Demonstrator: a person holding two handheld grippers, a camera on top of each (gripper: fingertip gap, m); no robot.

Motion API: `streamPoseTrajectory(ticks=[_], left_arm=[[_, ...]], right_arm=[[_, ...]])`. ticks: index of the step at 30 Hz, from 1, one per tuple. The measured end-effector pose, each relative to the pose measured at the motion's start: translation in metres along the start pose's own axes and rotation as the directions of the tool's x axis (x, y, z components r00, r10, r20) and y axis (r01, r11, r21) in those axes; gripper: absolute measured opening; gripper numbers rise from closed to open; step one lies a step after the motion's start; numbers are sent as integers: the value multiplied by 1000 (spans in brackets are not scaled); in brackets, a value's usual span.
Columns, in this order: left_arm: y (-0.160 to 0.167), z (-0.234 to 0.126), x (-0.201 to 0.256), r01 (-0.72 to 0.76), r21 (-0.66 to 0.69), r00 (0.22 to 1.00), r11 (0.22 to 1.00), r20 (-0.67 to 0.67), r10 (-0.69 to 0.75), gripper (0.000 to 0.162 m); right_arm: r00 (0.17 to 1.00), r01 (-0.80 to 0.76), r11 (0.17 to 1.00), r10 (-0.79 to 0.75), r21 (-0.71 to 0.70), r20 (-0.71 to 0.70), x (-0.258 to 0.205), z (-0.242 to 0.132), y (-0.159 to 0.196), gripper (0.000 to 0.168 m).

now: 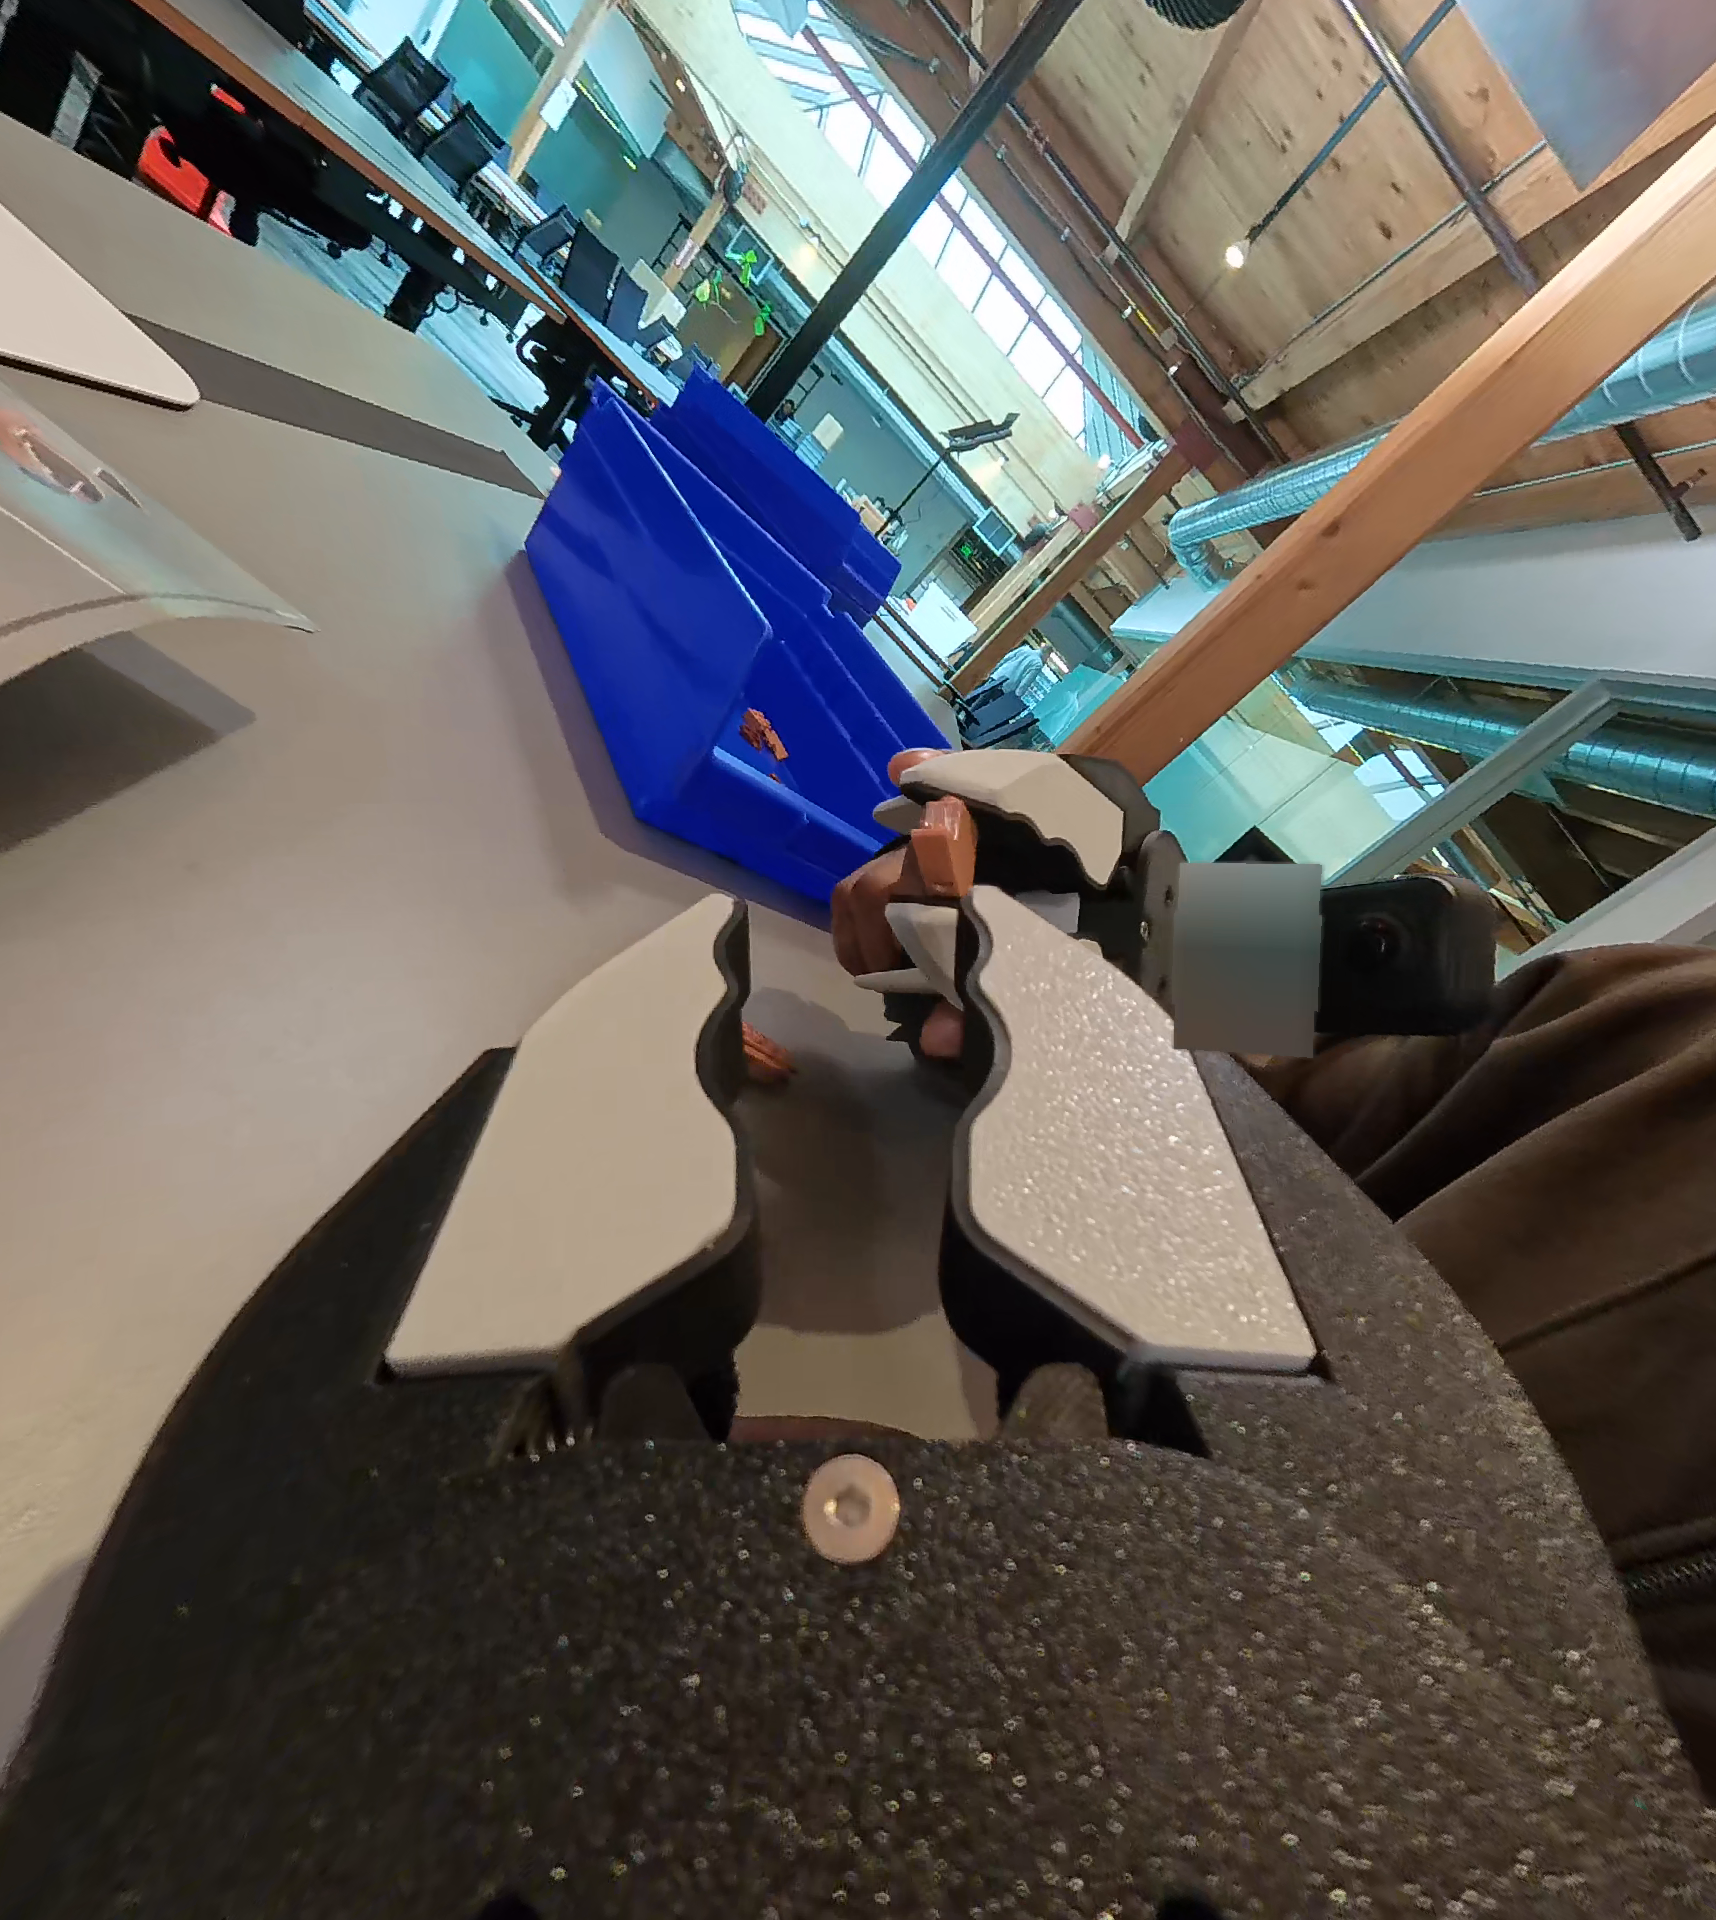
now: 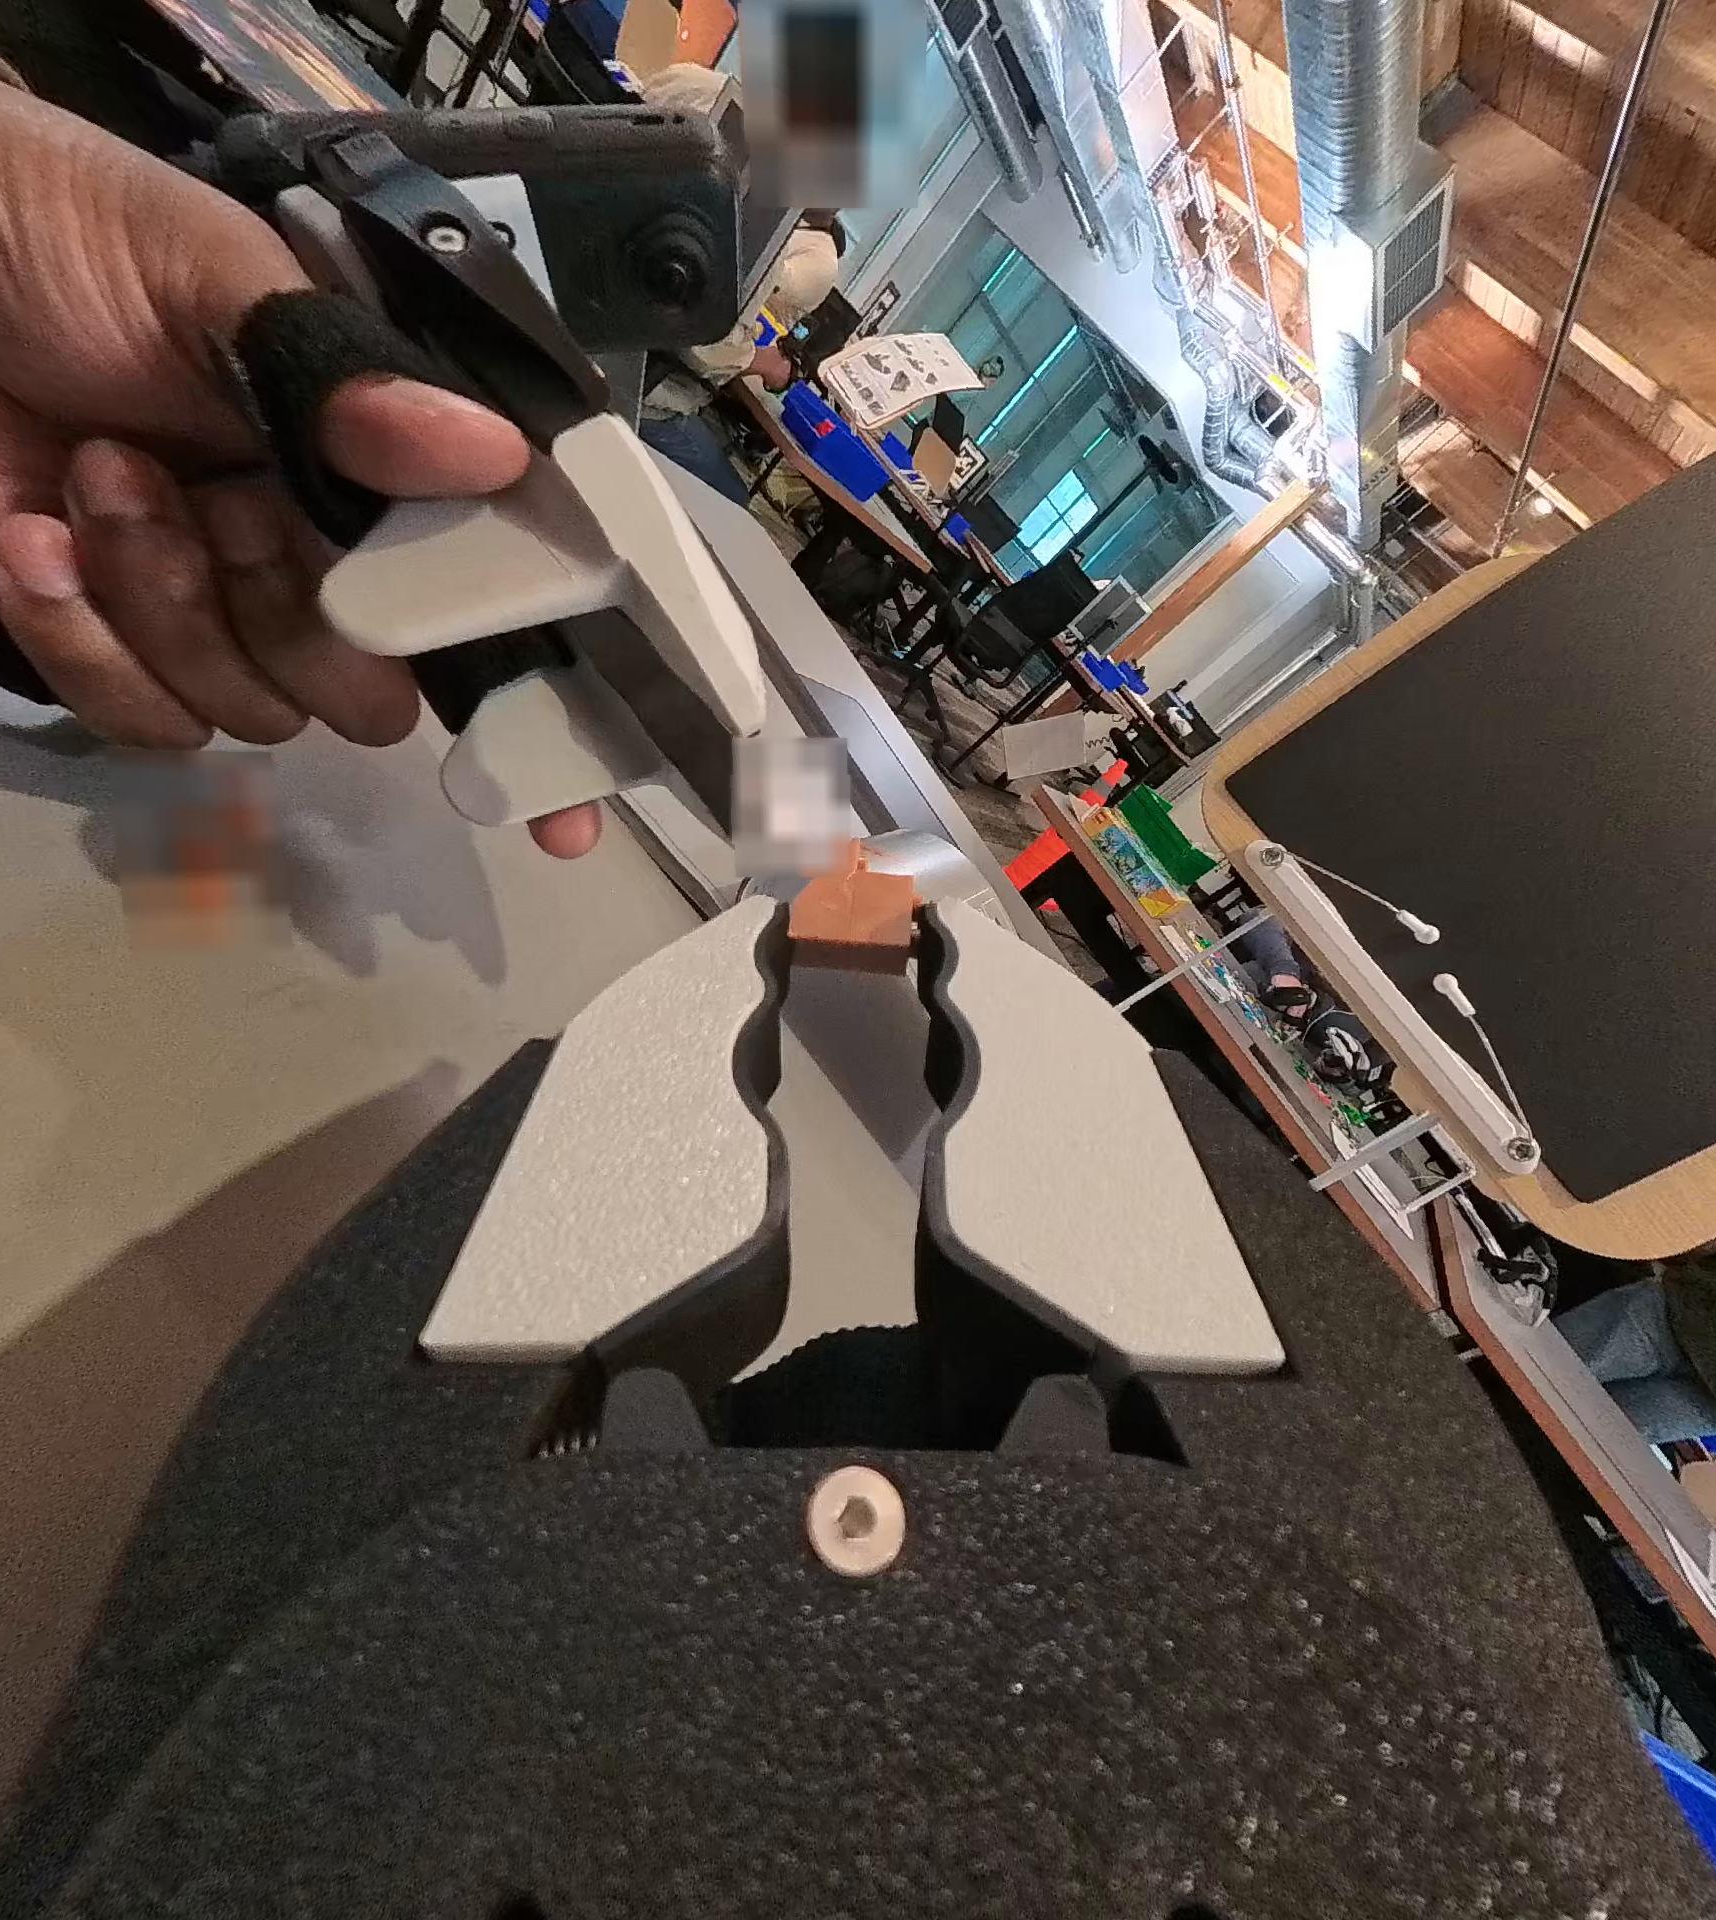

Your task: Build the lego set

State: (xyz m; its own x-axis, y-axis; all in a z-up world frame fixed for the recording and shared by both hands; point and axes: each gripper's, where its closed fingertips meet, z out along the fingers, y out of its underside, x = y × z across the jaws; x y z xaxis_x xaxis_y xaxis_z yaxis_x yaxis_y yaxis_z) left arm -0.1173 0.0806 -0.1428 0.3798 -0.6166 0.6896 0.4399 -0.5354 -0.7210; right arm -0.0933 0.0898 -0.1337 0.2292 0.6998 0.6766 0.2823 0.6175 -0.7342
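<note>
My right gripper (image 2: 851,920) is shut on a small brown brick (image 2: 846,916), held up off the grey table (image 2: 54,1091). In the left wrist view the right gripper (image 1: 921,862) sits just past my left fingertips, with the brown brick (image 1: 942,857) in its tips. My left gripper (image 1: 849,930) is open and empty, low over the table (image 1: 366,935). It also shows in the right wrist view (image 2: 625,717), held in a hand at the upper left. Another small brown piece (image 1: 766,1055) lies on the table beside my left finger.
A blue bin (image 1: 667,623) with a few brown pieces (image 1: 760,727) inside stands on the table beyond the grippers. A curled clear sheet (image 1: 85,520) and a white board (image 1: 33,301) lie at the left. A brown sleeve (image 1: 1581,1195) is at the right. A black panel (image 2: 1560,779) is at the right. My two grippers' fingertips are within a few centimetres of each other.
</note>
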Motion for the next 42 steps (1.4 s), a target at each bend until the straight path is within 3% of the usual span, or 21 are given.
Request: streamPoseTrajectory(ticks=[42], left_arm=[[-6, -7, -6, -12, -2, 999, 1000, 46, 12, 35]], right_arm=[[1000, 11, 1000, -11, -4, 25, -5, 1, 0, 23]])
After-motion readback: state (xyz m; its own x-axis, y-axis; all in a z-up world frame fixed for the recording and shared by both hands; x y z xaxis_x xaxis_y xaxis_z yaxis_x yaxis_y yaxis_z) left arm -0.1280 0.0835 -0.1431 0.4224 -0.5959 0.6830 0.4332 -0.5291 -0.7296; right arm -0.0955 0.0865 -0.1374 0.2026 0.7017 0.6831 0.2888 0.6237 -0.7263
